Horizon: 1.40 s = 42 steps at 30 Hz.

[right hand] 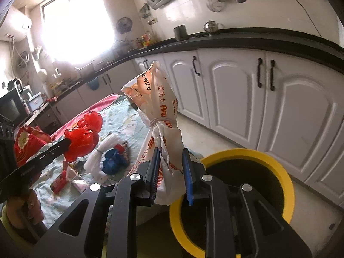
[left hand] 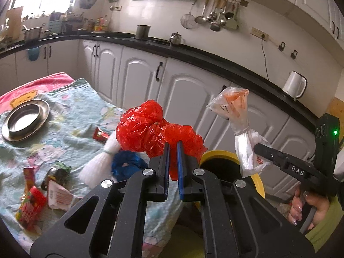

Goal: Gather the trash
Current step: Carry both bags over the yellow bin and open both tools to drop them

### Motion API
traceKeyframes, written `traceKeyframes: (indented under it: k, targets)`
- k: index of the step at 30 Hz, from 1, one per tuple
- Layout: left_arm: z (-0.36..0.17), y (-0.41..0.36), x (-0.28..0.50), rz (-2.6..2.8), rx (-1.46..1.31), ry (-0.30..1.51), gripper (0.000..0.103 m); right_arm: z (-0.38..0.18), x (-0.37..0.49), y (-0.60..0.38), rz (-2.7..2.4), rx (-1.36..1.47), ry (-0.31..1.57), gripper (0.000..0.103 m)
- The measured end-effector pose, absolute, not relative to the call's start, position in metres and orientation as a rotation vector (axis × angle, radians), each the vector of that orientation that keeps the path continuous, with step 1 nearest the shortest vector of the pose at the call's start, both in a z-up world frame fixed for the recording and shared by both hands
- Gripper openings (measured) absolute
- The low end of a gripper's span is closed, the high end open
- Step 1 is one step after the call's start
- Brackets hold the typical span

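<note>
My left gripper [left hand: 173, 148] is shut on a crumpled red plastic bag [left hand: 150, 126] and holds it in the air over the table's near edge; the bag also shows in the right wrist view [right hand: 82, 135]. My right gripper [right hand: 171, 161] is shut on a tied white-and-orange printed plastic bag [right hand: 157, 107], held upright beside the yellow-rimmed black trash bin [right hand: 277, 161]. That bag [left hand: 238, 116] and bin rim [left hand: 217, 153] also show in the left wrist view, just right of my left gripper.
On the towel-covered table [left hand: 71, 107] lie a white tied bag [left hand: 101, 159], a blue bag [left hand: 126, 163], red snack wrappers [left hand: 30, 204], a paper scrap [left hand: 60, 197] and a metal plate [left hand: 24, 120]. White cabinets [right hand: 247, 99] under a black countertop run behind the bin.
</note>
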<state>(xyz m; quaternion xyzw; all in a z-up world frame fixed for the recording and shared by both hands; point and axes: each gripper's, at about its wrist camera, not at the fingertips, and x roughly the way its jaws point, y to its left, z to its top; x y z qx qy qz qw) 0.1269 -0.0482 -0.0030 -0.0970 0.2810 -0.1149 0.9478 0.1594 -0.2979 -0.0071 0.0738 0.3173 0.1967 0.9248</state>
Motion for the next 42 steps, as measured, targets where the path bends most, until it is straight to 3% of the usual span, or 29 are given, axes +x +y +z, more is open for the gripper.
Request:
traceKeyframes:
  k: [20,42]
  targets:
    - [-0.023,-0.112,0.127,-0.365,-0.088,0.626,0.003,-0.023,0.148,-0.356,0.280,0.213,0.666,0.020]
    - [-0.072,-0.181,0.142,-0.519,0.033,0.779,0.003,-0.076,0.155,-0.397,0.185,0.287,0.806,0.020]
